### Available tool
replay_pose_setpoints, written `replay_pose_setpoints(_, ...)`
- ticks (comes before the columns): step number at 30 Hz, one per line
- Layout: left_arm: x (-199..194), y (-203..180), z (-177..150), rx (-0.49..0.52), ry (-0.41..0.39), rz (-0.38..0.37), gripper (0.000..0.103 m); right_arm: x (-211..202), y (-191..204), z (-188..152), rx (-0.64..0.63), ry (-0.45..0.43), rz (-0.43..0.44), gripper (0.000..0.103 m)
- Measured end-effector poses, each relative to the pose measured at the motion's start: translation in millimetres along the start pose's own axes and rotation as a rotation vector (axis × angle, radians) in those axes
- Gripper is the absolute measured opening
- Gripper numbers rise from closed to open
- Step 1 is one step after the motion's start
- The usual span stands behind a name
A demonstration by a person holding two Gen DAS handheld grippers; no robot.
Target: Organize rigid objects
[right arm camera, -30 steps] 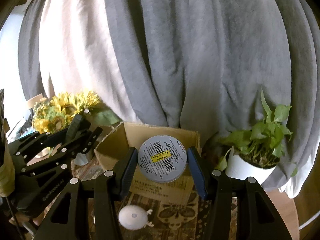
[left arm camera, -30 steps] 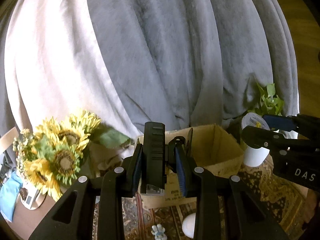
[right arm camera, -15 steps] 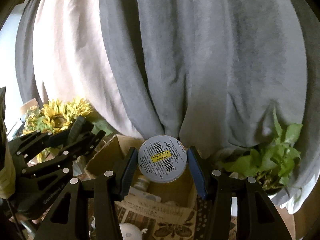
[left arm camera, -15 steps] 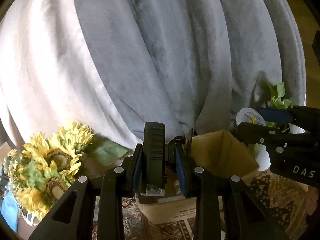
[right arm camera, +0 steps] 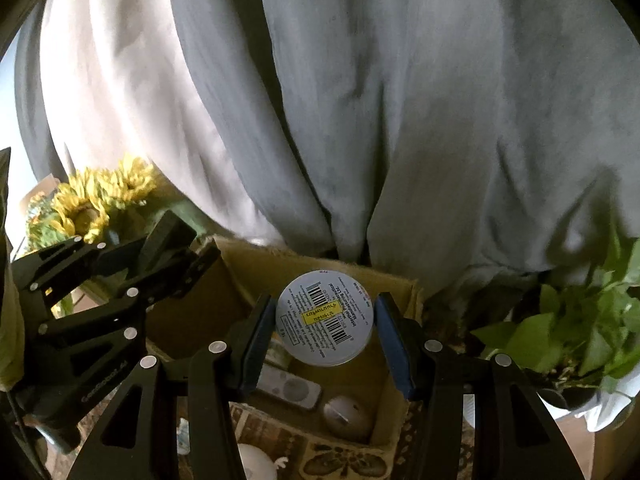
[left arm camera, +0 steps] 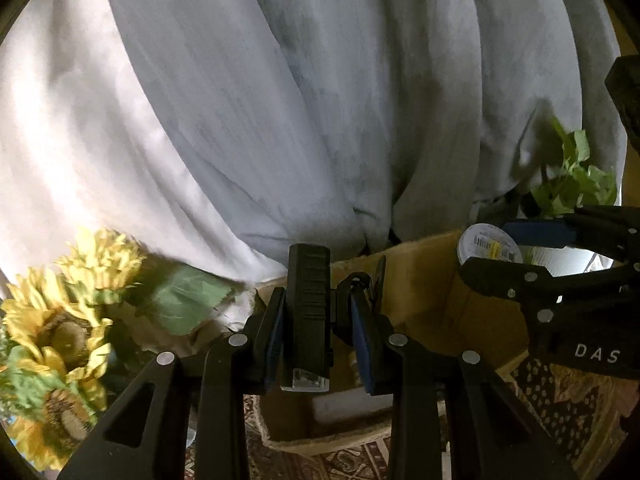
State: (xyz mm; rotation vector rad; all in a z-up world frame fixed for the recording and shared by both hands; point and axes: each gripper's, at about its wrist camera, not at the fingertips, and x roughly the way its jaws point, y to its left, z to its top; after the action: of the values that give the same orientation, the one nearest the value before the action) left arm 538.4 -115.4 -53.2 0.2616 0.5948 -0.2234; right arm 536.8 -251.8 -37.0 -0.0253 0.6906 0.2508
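Inside cardboard box (right arm camera: 400,292): remote (right arm camera: 288,390) | round white object (right arm camera: 346,416)

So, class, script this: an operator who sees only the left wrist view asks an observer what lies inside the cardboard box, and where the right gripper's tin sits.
Operator: My left gripper holds a black tool in front of the cardboard box. I can't see inside the box. Is anything in there?
Observer: Yes. The right wrist view shows a flat white device on the box floor, beside a pale round object.
Operator: And the round tin in the right gripper? I see it only edge-on near the rim.
Observer: Seen along the right gripper, the tin appears to hang over the box opening, above that device.
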Motion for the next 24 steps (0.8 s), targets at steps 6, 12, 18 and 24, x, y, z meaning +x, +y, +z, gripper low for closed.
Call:
replay_pose_setpoints(6, 28, -2, -2, 0.022, 0.092, -0.025, 0.031, 25, -2, -1, -0.018, 0.078, -0.001, 0.053)
replay_pose_setpoints(12, 51, -4, -5, 0.046, 0.186, -0.071, 0.031, 48, -6, -6, -0.010, 0.151, 0.014, 0.053)
replay_pose_setpoints(18, 69, -6, -10, 0.066, 0.277, -0.110, 0.034, 65, -12, -10, 0.006, 0.212, 0.014, 0.053)
replay_pose_setpoints(24, 57, -4, -7, 0.057, 0.219, -0.056, 0.051, 68, -13, -10, 0.015, 0.214, 0.005, 0.057)
